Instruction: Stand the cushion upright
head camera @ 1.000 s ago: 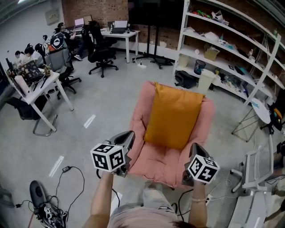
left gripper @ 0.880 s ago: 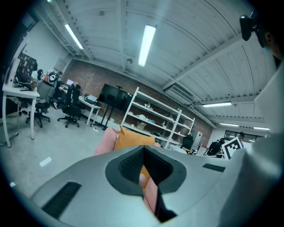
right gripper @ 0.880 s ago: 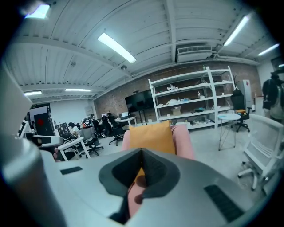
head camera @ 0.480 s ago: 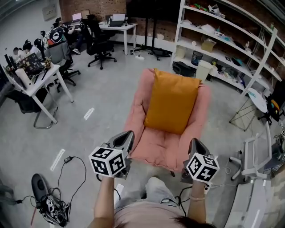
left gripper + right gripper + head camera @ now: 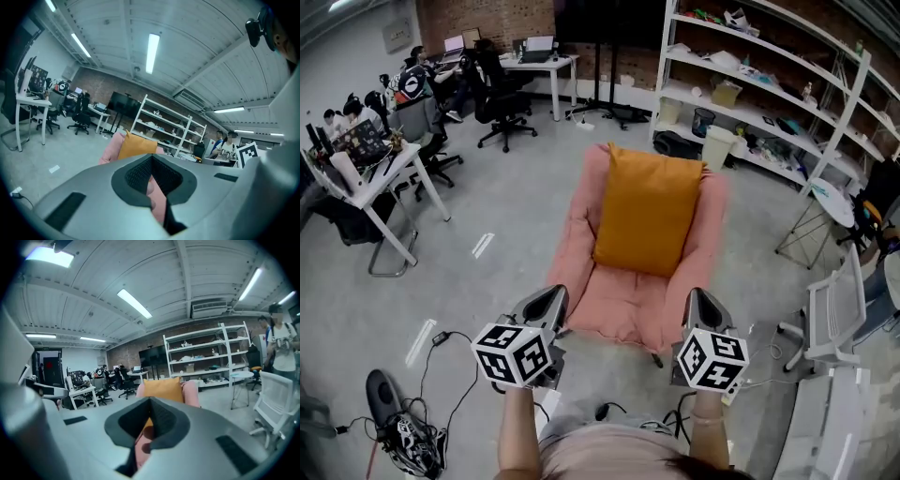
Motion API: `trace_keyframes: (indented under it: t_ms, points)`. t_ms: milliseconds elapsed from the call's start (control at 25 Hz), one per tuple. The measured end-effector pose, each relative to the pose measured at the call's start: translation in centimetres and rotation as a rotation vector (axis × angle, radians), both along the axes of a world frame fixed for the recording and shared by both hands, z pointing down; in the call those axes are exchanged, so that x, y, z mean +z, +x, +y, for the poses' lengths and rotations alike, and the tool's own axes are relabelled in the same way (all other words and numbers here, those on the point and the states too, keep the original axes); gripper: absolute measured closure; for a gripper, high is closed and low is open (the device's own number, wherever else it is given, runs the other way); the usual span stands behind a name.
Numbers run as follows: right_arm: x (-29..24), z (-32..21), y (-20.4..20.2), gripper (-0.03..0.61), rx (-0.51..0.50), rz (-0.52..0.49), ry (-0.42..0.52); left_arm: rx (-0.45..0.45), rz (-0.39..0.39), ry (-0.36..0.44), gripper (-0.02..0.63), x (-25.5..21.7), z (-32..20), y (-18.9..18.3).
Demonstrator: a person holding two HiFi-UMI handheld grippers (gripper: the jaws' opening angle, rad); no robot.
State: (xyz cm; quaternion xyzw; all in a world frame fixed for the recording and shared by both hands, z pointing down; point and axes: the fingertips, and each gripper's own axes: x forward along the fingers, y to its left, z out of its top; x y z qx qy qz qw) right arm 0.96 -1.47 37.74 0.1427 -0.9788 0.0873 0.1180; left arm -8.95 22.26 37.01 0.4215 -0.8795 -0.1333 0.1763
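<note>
Covering chair back (image 5: pixel 584 187): cushion (image 5: pixel 647 211), upright | left tongs (image 5: pixel 546 300) closed | right tongs (image 5: pixel 701 304) closed

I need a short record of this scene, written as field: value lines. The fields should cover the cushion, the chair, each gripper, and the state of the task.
object: orange square fabric cushion, standing on its lower edge and leaning against the backrest
support: pink padded armchair, with the cushion on its seat
left gripper: shut, empty, apart from the armchair
right gripper: shut, empty, apart from the armchair
task state: the cushion already looks upright
</note>
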Motion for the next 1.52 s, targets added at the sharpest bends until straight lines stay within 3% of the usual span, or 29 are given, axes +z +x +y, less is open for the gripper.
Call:
trace_keyframes:
  t_ms: [880,1080,1320,1520]
  points:
    - [0.4,1.7,16.3,0.563,-0.095,0.052,0.002,0.037,-0.036,-0.023,0.617,-0.9,-3.2,18.1]
    - [0.6,3.0,19.3,0.562,-0.113,0.055,-0.003,0.042,-0.034,-0.001,0.617,-1.5,-2.1,21.7]
    - [1.1,3.3,23.0,0.561,-0.108,0.053,-0.018,0.025,0.003,0.105,0.617,-2.1,-1.1,24.7]
    - [1.5,3.4,25.3,0.563,-0.095,0.053,-0.033,0.021,0.002,0.084,0.617,-1.7,-1.4,26.2]
